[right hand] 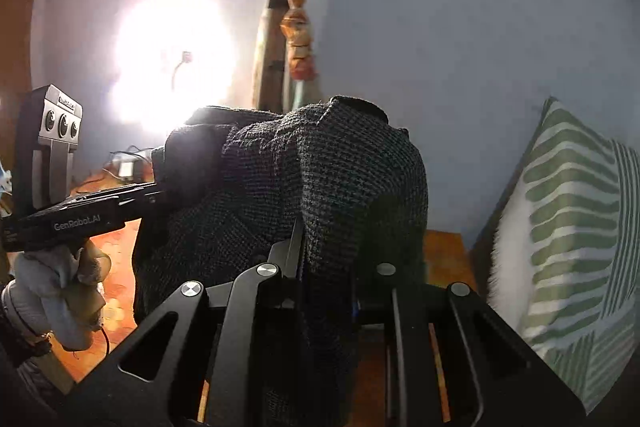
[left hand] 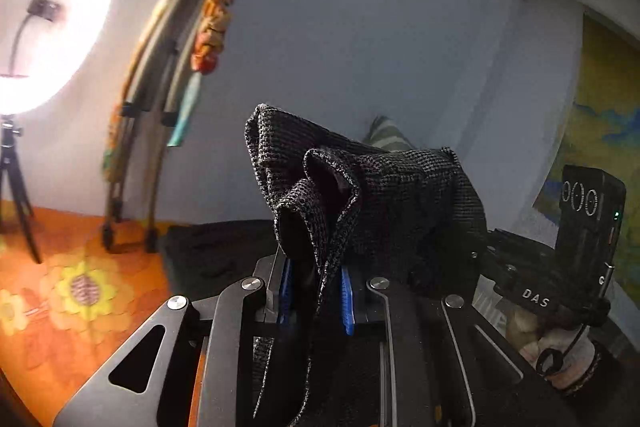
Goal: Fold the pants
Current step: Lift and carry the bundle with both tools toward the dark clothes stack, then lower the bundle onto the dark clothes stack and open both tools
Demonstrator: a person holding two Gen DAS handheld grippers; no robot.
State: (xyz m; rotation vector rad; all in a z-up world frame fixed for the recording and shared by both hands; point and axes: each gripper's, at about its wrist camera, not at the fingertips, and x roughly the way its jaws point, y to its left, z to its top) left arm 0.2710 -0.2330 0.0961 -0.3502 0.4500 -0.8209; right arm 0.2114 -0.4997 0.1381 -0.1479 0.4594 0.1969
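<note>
surface: orange floral bedspread (left hand: pixel 76 291) | on it: striped pillow (right hand: pixel 576 227), possibly leaning

Your left gripper (left hand: pixel 316 291) has its blue-padded jaws nearly together, clamped on a fold of the pants (left hand: pixel 360 187), and it points slightly downward. Your right gripper (right hand: pixel 326 267) is likewise pinched shut on the fabric. In the left wrist view your right hand (left hand: pixel 556 343) sits at four o'clock; in the right wrist view your left hand (right hand: pixel 68 291), gloved, sits at eight o'clock.

Coarse, matt woven cloth pants (left hand: pixel 360 187), matt black metal gripper linkages, perhaps glossy blue plastic pads (left hand: pixel 347 297).
</note>
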